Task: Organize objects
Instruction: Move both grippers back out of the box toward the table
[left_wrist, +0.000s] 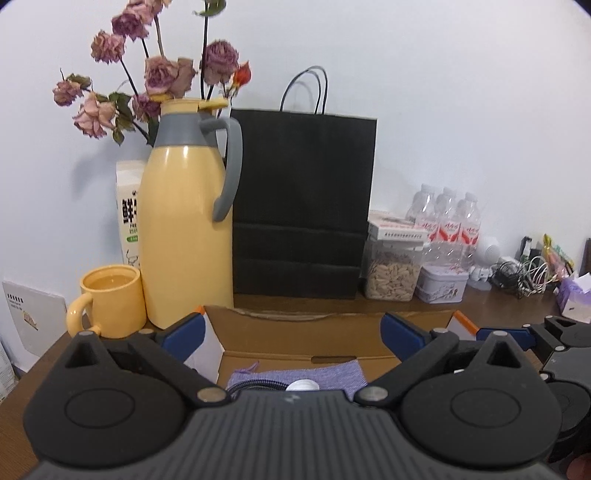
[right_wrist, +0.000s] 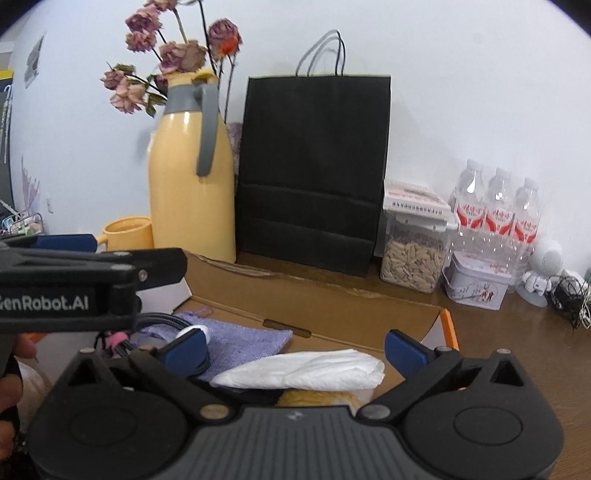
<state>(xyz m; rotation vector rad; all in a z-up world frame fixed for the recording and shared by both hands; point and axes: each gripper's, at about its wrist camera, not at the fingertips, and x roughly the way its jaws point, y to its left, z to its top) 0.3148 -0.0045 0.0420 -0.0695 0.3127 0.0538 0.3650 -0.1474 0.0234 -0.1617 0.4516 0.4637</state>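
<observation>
Both grippers are hovering over the open cardboard box (right_wrist: 332, 314), which sits on the wooden table (right_wrist: 498, 332) right in front of the black paper bag (right_wrist: 314, 166). The left gripper (left_wrist: 293, 332) has its blue-padded fingers spread wide with nothing between them, and the right gripper (right_wrist: 295, 347) is the same, released and empty (you can see the left one from the side in the right view too, up at the box's left edge).

Inside the box: a purple cloth pouch (right_wrist: 240, 339) at the back left, a dark braided cable (right_wrist: 166, 321) with a white round thing (left_wrist: 302, 386) lying on it, a folded white tissue (right_wrist: 306, 371) toward the front right, and something fuzzy and yellow (right_wrist: 314, 398) peeking out under the tissue, can't tell what it is.

Behind the box's left corner is a yellow thermos (left_wrist: 184, 229) stuffed with dried roses (left_wrist: 155, 74), with a yellow mug (left_wrist: 110, 299) just left of it. Right of the bag: a clear jar of seeds (right_wrist: 412, 258), a small tin (right_wrist: 476, 288) and three water bottles (right_wrist: 498, 210).
</observation>
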